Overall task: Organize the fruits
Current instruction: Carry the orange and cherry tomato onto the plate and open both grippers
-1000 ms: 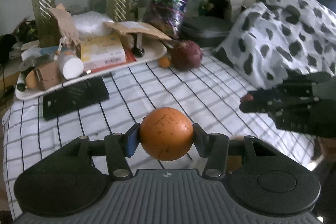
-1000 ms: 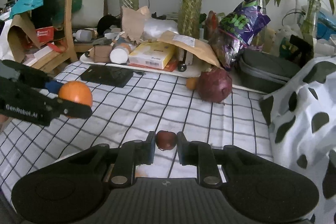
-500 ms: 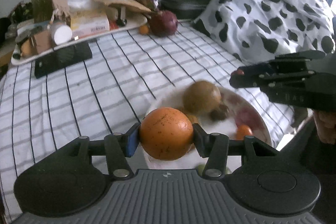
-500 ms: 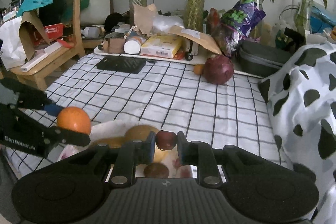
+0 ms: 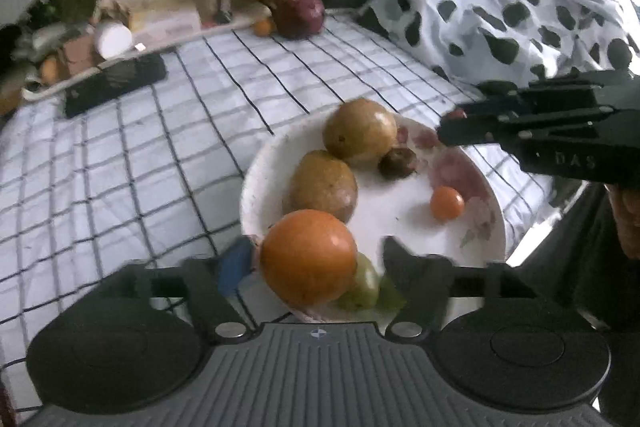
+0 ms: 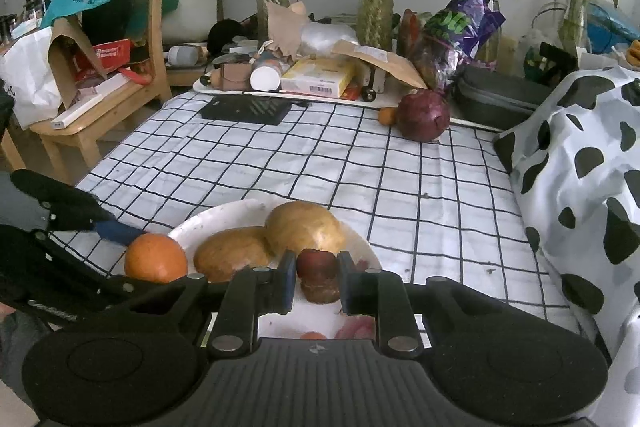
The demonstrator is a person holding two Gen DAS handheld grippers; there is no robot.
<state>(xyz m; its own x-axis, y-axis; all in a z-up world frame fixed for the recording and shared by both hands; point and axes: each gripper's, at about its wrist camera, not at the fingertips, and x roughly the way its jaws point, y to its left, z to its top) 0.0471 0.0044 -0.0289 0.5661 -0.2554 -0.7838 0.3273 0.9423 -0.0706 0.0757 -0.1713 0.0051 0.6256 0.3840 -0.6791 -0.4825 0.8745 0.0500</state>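
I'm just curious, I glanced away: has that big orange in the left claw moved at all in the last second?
Yes. The orange came down from above the checked cloth to the near rim of the white plate; the left gripper fingers now look opened.

My left gripper has its fingers spread apart, the blue pad beside the orange and the other finger clear of it. My right gripper is closed on a small dark red fruit.
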